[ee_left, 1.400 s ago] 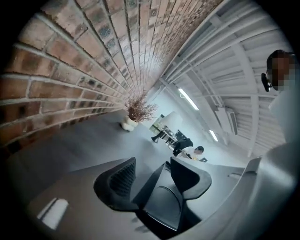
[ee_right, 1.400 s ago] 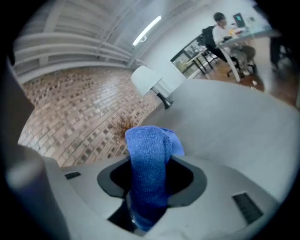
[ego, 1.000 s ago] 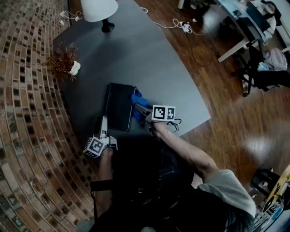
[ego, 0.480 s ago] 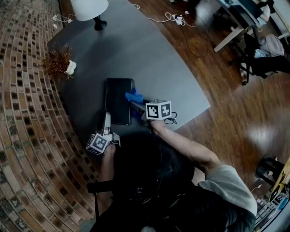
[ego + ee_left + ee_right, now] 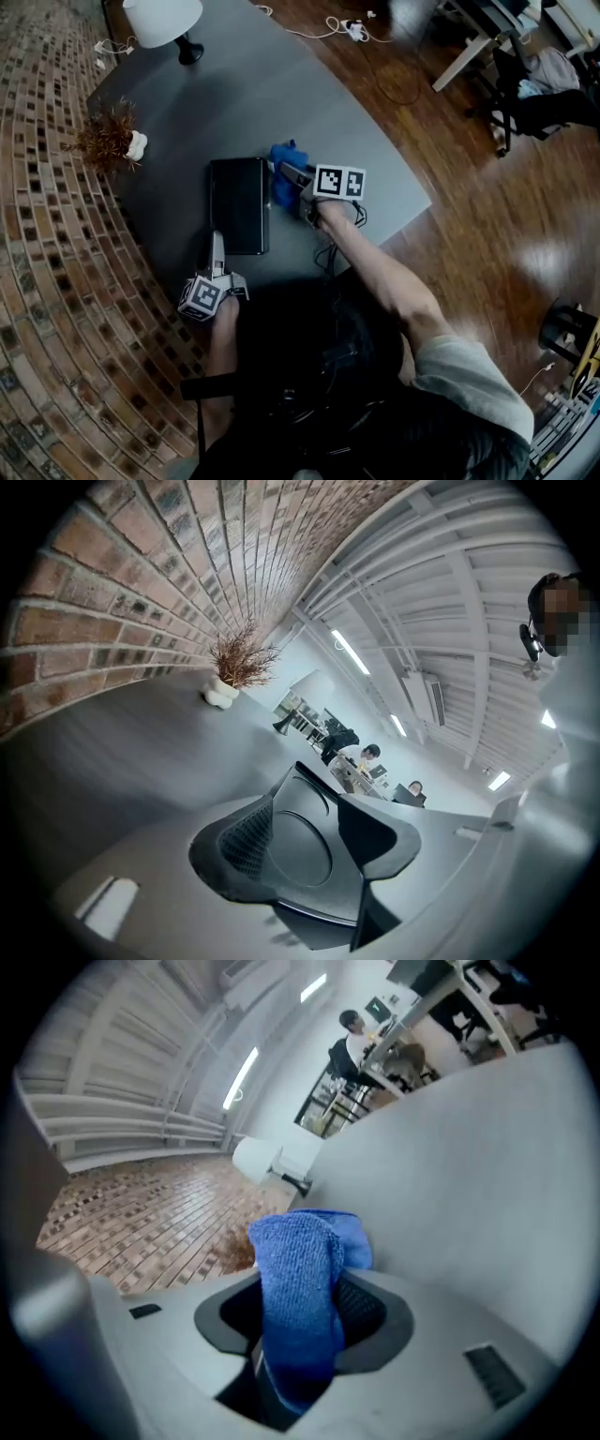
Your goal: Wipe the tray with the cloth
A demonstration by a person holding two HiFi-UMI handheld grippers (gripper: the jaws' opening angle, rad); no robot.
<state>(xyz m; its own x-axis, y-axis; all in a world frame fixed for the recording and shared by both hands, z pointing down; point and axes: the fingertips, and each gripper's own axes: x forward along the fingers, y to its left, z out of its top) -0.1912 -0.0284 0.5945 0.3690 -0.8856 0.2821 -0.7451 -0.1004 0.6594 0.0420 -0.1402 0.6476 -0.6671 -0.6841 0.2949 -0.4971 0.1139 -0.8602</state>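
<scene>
Tray [image 5: 238, 204]: stiff, dark and probably light, flat on the counter [image 5: 356, 141]; best steadied at its rim. The left hand-held gripper [image 5: 309, 832] has just been closing on the near corner. Cloth [image 5: 295, 1269]: soft, blue, just right of the tray, pinched by the right hand-held gripper [image 5: 281, 172].

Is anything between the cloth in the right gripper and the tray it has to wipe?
Nothing visible. The right gripper has its jaws shut on the blue cloth, right beside the tray's right edge over the table. The tray's top looks bare.
</scene>
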